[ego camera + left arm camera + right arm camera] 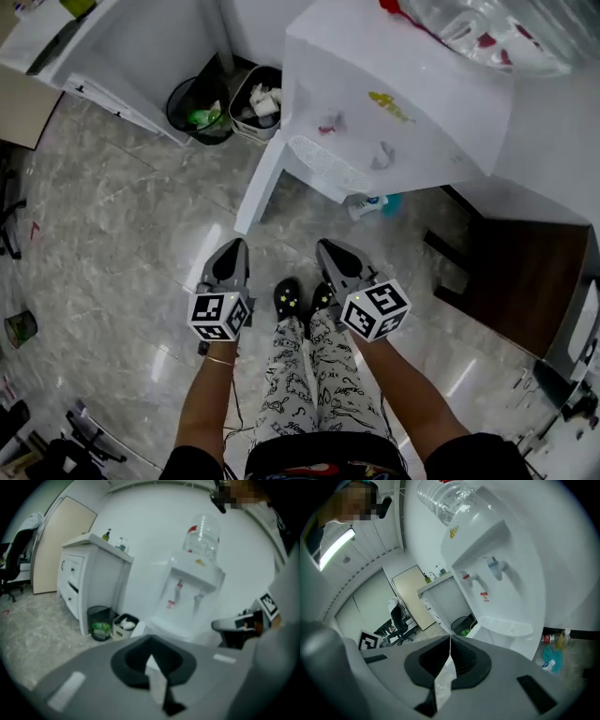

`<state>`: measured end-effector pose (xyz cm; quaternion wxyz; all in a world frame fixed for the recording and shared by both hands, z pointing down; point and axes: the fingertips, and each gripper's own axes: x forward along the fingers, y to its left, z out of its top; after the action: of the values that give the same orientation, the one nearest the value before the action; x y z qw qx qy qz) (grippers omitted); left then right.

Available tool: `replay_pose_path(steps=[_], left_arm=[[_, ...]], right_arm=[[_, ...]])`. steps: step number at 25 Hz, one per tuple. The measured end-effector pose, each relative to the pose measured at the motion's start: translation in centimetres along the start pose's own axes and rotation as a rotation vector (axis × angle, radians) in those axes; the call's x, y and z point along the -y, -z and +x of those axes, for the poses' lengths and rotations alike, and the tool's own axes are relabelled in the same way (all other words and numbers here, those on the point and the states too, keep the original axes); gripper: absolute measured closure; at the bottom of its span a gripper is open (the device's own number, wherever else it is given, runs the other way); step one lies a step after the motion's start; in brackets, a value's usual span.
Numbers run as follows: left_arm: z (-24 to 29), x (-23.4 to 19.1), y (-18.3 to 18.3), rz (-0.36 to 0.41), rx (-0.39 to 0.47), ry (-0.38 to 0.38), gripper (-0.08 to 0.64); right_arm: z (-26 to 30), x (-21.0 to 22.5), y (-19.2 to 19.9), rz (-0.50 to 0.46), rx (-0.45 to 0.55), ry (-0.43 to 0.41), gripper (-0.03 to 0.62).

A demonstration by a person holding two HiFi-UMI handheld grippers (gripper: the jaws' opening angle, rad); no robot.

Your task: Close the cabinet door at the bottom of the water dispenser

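Note:
The white water dispenser (394, 103) stands ahead of me with a clear bottle (478, 28) on top. Its bottom cabinet door (258, 187) hangs open, a white panel swung out toward the left over the floor. My left gripper (234, 247) is held low in front of the door's free edge, apart from it, shut and holding nothing. My right gripper (328, 247) is beside it below the dispenser's drip tray (323, 161), also shut and holding nothing. The left gripper view shows the left gripper (151, 641) aimed at the dispenser (192, 597). In the right gripper view the right gripper (450, 637) points beside the dispenser (497, 583).
A black bin (199, 108) and a pale bin (255, 103) stand left of the dispenser, next to a white cabinet (122, 47). A small bottle (367, 206) lies on the floor under the dispenser. Dark wooden furniture (525, 272) is at the right. My legs and shoes (287, 298) are between the grippers.

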<state>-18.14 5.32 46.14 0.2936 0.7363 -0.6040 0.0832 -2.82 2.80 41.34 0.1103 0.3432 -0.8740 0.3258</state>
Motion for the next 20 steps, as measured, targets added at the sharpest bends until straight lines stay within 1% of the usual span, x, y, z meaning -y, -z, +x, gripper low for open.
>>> replay_pose_path(steps=[2,4,6,8,11,14,17,18,20], left_arm=[[2.2,-3.2,3.0,0.052,-0.085,-0.035,0.562],[4.3,-6.4,5.8,0.084,-0.169,-0.087,0.561],[6.0,-9.0,8.0,0.078,-0.231,-0.131,0.562],[7.2,-10.5,9.7,0.081,-0.272,-0.144,0.561],[8.5,-11.3,11.4,0.124,-0.336,-0.146,0.561],[9.2,-11.6,12.3,0.104,-0.377,-0.165,0.563],[9.9,-10.1,12.8,0.152,-0.411,-0.121,0.563],[10.2,-9.3,13.0,0.158,-0.422,-0.1,0.563],[10.8,-7.8,13.5,0.146,-0.434,-0.065,0.563]], right_arm=[[0.9,0.4,1.7,0.037,-0.017,-0.005,0.575],[1.7,1.2,2.8,0.068,-0.024,-0.008,0.575],[2.4,1.9,3.4,0.085,-0.023,-0.012,0.575],[2.7,2.2,3.7,0.087,-0.018,-0.028,0.575],[2.9,3.2,3.8,0.079,-0.019,-0.026,0.575],[2.8,4.6,3.8,0.101,-0.007,0.003,0.575],[2.6,5.7,3.9,0.114,-0.005,0.023,0.575],[2.5,6.0,3.9,0.12,-0.005,0.028,0.575],[2.3,6.4,3.8,0.138,0.001,0.033,0.575]])
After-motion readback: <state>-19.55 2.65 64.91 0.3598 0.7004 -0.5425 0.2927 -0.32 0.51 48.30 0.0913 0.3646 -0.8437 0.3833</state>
